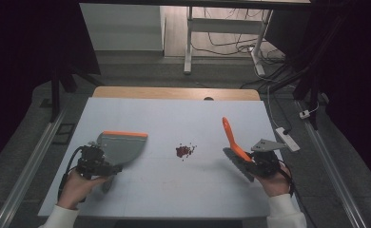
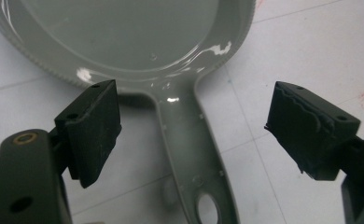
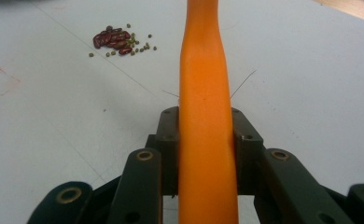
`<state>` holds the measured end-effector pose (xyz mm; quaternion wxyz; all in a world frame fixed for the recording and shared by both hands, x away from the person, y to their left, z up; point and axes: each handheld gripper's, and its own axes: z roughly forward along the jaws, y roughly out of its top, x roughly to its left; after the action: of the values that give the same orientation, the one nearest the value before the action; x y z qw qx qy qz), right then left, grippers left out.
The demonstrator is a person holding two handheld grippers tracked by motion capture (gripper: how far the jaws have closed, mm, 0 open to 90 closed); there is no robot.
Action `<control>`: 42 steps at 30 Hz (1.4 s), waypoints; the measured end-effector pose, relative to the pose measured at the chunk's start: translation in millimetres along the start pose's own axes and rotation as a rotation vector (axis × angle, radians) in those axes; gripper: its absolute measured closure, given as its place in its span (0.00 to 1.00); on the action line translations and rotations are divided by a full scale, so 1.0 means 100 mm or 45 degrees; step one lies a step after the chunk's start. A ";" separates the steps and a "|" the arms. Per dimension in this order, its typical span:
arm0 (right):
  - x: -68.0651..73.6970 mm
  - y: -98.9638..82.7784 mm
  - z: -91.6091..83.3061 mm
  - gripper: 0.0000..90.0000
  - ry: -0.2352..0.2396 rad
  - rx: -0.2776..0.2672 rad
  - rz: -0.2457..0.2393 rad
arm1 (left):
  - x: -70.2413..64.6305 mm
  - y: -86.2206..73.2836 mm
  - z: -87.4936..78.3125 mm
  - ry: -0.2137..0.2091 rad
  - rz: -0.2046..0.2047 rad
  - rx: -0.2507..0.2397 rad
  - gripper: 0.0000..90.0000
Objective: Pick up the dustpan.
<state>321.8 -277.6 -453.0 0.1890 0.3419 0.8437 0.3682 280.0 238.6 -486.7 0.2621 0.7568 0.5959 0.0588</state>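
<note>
A grey dustpan with an orange front lip lies flat on the left of the white table. My left gripper is open, its jaws on either side of the dustpan handle without touching it. My right gripper is shut on the orange handle of a brush, which points up and away from me. In the right gripper view the brush handle runs between my right gripper jaws. A small pile of red and green beans lies mid-table, beans left of the handle.
A white power strip lies at the table's right edge, its cable running off to the floor. The wooden far edge of the table shows beyond the white cover. A desk frame and cables stand on the floor behind.
</note>
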 end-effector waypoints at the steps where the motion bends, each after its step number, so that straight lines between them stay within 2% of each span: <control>1: 0.00 0.00 0.00 0.78 0.000 0.002 -0.001 | 0.02 -0.01 0.01 -0.005 -0.008 0.009 0.20; 6: 0.00 0.00 0.00 0.78 -0.002 0.005 -0.004 | 0.06 -0.03 0.07 -0.018 -0.034 0.050 0.20; 13: 0.00 -0.01 0.01 0.78 -0.002 0.013 0.002 | 0.09 -0.04 0.20 -0.046 -0.050 0.074 0.22; 22: 0.01 -0.01 0.02 0.78 -0.004 0.014 -0.001 | 0.10 -0.03 0.29 -0.043 -0.071 0.070 0.29; 42: 0.00 -0.02 0.03 0.78 -0.010 0.022 -0.005 | 0.14 -0.02 0.36 -0.068 -0.127 0.058 0.59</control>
<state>322.8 -277.0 -457.0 0.1899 0.3435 0.8467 0.3591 296.8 240.0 -521.0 0.2631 0.7333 0.6268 0.0119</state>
